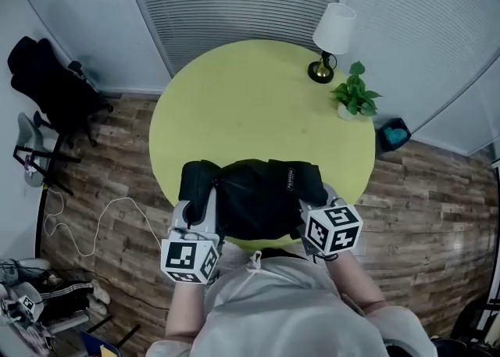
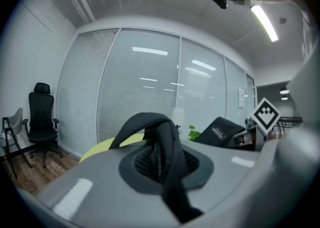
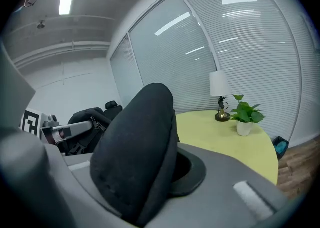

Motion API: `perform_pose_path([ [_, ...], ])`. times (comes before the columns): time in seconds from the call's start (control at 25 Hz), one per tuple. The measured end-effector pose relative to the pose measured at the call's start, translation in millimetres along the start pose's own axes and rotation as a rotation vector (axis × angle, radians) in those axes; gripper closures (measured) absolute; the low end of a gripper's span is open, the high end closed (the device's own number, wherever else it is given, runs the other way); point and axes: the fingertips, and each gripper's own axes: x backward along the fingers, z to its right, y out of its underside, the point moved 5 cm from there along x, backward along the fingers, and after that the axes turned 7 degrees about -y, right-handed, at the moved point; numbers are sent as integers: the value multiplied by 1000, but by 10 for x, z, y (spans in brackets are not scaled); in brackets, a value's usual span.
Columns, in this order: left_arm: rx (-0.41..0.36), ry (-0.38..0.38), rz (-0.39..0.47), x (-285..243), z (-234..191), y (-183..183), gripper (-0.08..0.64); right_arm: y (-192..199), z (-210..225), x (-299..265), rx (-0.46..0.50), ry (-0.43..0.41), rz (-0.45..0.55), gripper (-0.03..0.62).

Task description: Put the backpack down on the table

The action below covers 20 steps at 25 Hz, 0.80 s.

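Observation:
A black backpack (image 1: pixel 258 195) hangs between my two grippers over the near edge of the round yellow-green table (image 1: pixel 250 98). My left gripper (image 1: pixel 205 219) is shut on its left side; in the left gripper view the jaws (image 2: pixel 160 169) pinch a black strap with a zipper (image 2: pixel 161 134). My right gripper (image 1: pixel 307 215) is shut on the right side; in the right gripper view the jaws (image 3: pixel 160 172) clamp a padded black part (image 3: pixel 135 147). From above I cannot tell whether the bag's underside touches the table.
A white-shaded lamp (image 1: pixel 332 35) and a small potted plant (image 1: pixel 355 94) stand at the table's far right. A black office chair (image 1: pixel 47 82) is at the left, with a white cable (image 1: pixel 101 223) on the wood floor. A dark bin (image 1: pixel 393 135) sits right of the table.

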Motion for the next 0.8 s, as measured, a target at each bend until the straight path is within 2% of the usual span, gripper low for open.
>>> perform_pose_path([
  [0.28,12,-1,0,-839,-72,-126,532,-460,523,-546,31,-4,-2,557],
  [0.8,22,105,-45,-2150,-406,-297,532,-969,1104,-1377,-12,93,-20,557],
])
